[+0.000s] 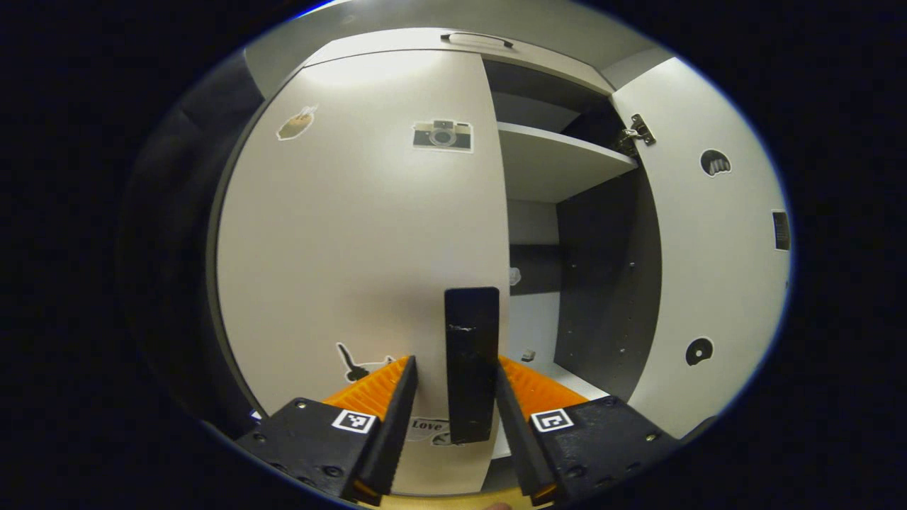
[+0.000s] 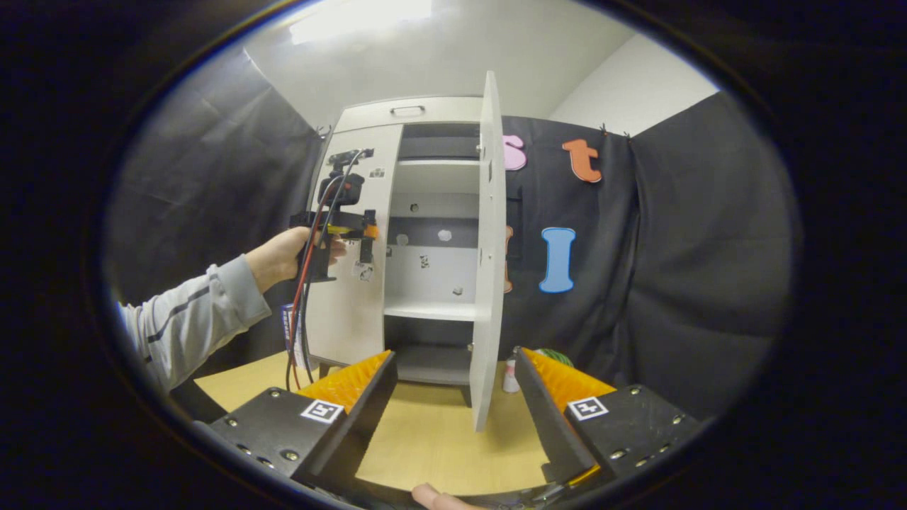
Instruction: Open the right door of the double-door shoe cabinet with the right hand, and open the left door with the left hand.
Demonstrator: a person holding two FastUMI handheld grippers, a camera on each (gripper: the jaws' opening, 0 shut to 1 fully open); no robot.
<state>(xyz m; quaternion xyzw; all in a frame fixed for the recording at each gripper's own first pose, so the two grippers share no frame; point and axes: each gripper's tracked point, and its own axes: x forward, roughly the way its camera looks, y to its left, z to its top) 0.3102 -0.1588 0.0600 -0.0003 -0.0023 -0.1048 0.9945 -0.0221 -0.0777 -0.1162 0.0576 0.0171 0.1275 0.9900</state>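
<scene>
Grey sleeve [image 2: 188, 319] with dark stripe

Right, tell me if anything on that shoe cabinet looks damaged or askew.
Nothing stands out. The right door hangs open and straight, its hinge looks intact, the shelf sits level, and the left door is closed flush.

white cabinet doors [image 1: 354, 234], black handle [image 1: 471, 361]

You are working in a recording booth, not a lived-in home: black cloth [image 2: 708, 248] hangs as the walls around a lone white shoe cabinet [image 2: 368, 127] standing on a bare wooden floor [image 2: 439, 439]. Plain white room walls [image 2: 631, 85] and a ceiling light [image 2: 361, 18] show above the cloth.
</scene>
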